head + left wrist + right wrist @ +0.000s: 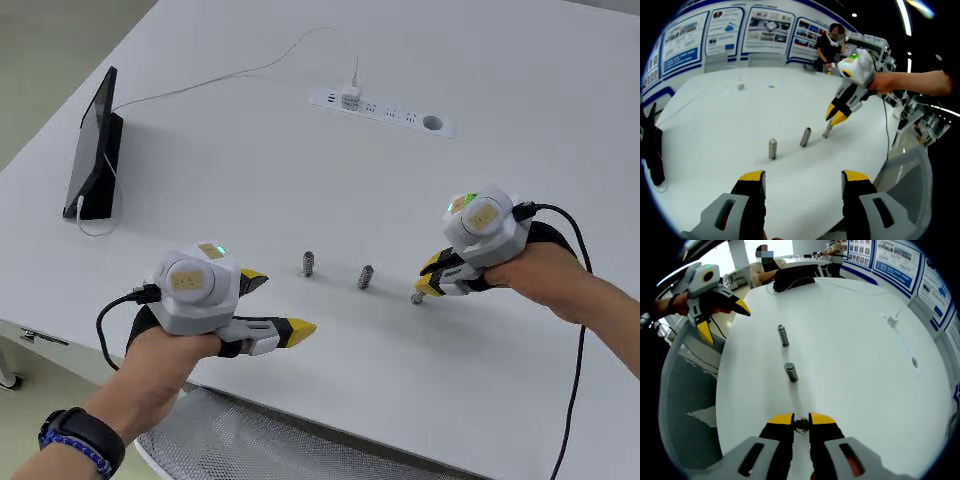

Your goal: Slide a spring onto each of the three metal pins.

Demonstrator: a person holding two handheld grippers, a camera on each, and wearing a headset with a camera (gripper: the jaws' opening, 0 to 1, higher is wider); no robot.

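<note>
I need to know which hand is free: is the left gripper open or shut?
Open. In its own view the left gripper has its yellow-tipped jaws spread wide, with only bare table between them.

Left gripper (pixel 280 303) hovers with fingers spread wide; right gripper (pixel 427 283) angles down, fingers pinched nearly together

White-bodied left tongs (pixel 283 302) and right tongs (pixel 423 278) have yellow-tipped black jaws and black cables (pixel 100 325).
</note>
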